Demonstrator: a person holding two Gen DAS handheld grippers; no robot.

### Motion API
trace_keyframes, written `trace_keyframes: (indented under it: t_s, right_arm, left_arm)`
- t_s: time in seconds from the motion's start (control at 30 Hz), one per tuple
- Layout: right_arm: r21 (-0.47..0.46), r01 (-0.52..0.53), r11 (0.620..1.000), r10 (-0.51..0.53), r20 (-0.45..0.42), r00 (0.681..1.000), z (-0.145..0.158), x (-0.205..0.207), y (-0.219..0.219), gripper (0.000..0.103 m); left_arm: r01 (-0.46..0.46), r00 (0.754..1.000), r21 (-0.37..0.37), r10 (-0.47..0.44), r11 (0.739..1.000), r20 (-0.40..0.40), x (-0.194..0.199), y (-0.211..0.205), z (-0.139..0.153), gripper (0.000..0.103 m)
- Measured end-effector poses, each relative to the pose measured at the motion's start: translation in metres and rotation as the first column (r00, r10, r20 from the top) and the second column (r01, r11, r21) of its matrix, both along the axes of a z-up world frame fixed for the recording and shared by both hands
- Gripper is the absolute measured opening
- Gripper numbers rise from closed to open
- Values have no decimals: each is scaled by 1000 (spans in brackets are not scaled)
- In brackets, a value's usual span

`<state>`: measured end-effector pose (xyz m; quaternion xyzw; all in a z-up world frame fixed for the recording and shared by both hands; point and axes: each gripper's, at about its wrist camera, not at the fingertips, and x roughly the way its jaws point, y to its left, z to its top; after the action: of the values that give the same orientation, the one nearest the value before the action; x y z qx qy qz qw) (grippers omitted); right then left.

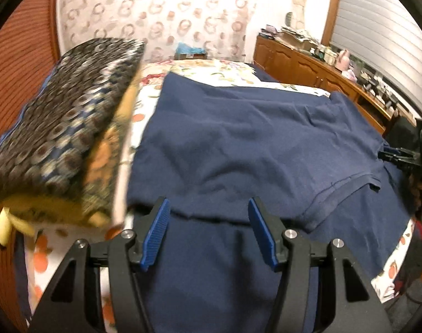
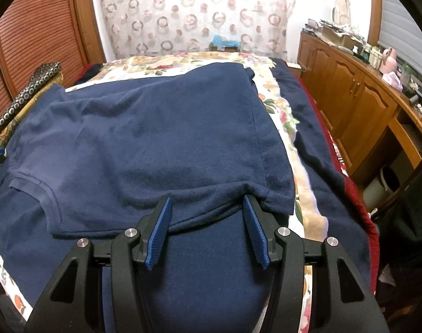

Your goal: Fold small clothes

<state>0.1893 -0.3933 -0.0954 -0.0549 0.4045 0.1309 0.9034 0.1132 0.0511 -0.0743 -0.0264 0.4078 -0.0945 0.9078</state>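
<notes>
A navy blue T-shirt (image 1: 238, 144) lies spread on the floral bedspread (image 1: 211, 69), its near part folded over so a sleeve hem lies on top. My left gripper (image 1: 208, 205) is open and empty, just over the folded edge at the shirt's left side. The shirt also shows in the right wrist view (image 2: 155, 144). My right gripper (image 2: 206, 202) is open and empty over the folded edge near the shirt's right corner. The right gripper also shows at the right edge of the left wrist view (image 1: 399, 156).
A patterned cushion (image 1: 61, 127) lies on the bed to the left of the shirt. A dark blue blanket (image 2: 316, 138) runs along the bed's right edge. A wooden cabinet (image 2: 349, 97) with clutter stands to the right. A curtain (image 2: 197, 14) hangs behind the bed.
</notes>
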Motion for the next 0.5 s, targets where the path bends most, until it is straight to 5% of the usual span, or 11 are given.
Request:
trace_keyframes:
  t_s: [0.2,0.5]
  right_arm:
    - [-1,0,1000,0,0,1000,0,0,0,54]
    - [-1,0,1000,0,0,1000,0,0,0,54]
  left_arm:
    - [-49,998,-9,49,999,-34,-9,17,-9,46]
    - [-92,993,-57,88,994,-74,17,22,-19,45]
